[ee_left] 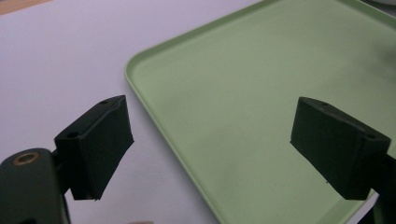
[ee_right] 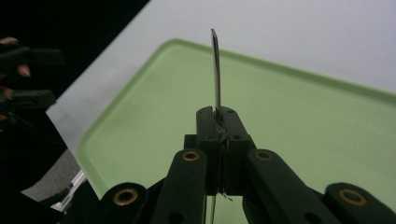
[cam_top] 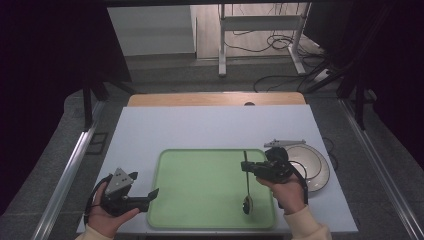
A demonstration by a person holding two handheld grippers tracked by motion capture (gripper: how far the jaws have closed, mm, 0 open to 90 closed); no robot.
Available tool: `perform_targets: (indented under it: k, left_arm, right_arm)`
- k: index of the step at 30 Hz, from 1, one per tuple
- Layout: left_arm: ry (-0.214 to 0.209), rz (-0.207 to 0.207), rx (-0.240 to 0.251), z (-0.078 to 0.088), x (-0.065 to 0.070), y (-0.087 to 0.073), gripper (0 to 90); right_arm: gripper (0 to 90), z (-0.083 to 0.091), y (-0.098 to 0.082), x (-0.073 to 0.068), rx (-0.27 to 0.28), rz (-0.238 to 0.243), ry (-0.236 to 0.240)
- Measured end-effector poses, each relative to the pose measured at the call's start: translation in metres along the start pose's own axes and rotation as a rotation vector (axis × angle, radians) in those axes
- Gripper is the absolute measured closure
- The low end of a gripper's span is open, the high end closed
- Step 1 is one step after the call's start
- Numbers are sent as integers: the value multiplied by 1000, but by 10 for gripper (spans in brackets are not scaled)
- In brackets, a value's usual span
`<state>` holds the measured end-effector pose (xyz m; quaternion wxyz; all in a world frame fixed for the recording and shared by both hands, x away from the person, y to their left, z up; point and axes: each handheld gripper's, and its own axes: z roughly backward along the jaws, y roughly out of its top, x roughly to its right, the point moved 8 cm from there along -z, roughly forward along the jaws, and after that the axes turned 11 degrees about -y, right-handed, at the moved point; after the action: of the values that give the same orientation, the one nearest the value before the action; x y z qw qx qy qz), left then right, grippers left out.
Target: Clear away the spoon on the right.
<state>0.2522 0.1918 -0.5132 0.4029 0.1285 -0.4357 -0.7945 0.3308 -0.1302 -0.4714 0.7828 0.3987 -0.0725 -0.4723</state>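
Your right gripper holds a metal spoon by its handle, jaws clamped together on it; in the right gripper view the handle rises thin and edge-on from between the two black pads. In the high view the spoon hangs over the right part of the green tray, bowl end toward you and low near the tray's near edge, handle tip pointing away; whether the bowl touches the tray cannot be told. A white plate sits on the table just beside the tray's right edge, behind your right hand. Your left gripper rests at the tray's left edge, its jaws wide apart with nothing between them, one over the table and one over the tray
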Motion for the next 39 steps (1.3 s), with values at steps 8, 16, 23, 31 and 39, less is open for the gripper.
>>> perform_targets:
  k: [8, 16, 23, 31, 39]
  left_arm:
    - [-1, -2, -2, -1, 0, 0, 125]
    - [-4, -4, -5, -1, 0, -1, 125]
    - [-6, -6, -9, -2, 1, -1, 125]
    - [-7, -7, -10, -2, 0, -2, 125]
    - [-8, -7, -11, -2, 0, -2, 125]
  right_arm:
    - [875, -19, -15, 7, -76, -2, -60]
    - [848, -33, -26, 15, -120, -7, -120]
    - [828, -43, -33, 21, -152, -7, -160]
    - [790, -50, -40, 22, -180, 8, -197]
    - [678, -59, -47, 22, -208, 65, -242]
